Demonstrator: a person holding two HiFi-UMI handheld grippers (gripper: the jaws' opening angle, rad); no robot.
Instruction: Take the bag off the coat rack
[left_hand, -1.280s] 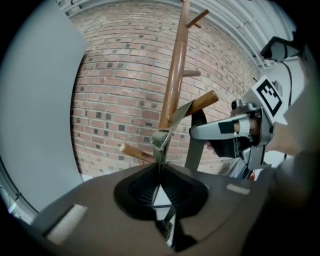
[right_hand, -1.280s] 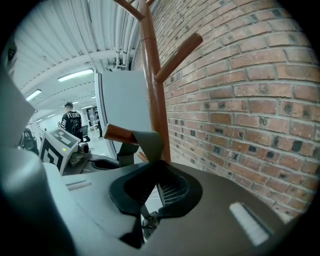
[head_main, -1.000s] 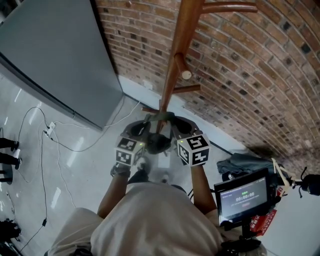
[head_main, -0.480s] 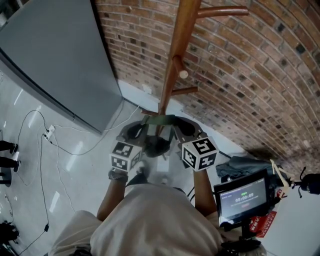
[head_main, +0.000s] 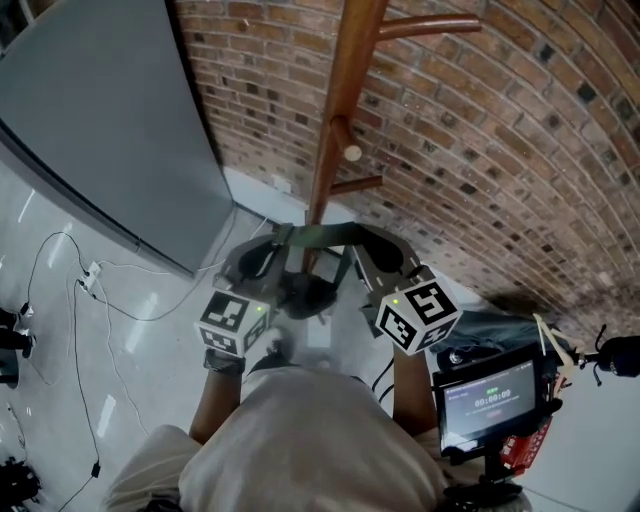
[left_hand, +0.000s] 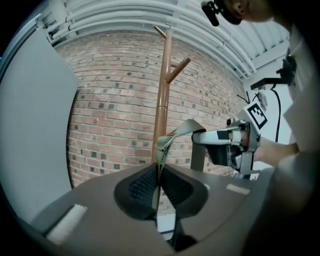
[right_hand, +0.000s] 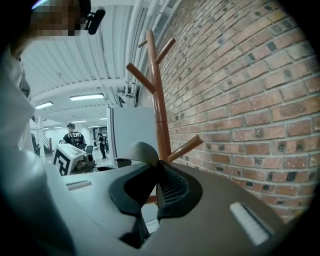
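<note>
Against the brick wall, the wooden coat rack runs up the middle of the head view. The dark bag hangs at frame centre, just below its olive strap, which stretches across the pole under the lower pegs. The left gripper and right gripper are each clamped on one end of the strap. The strap looks free of the pegs, so draw both ends back evenly, level, avoiding the pole.
</note>
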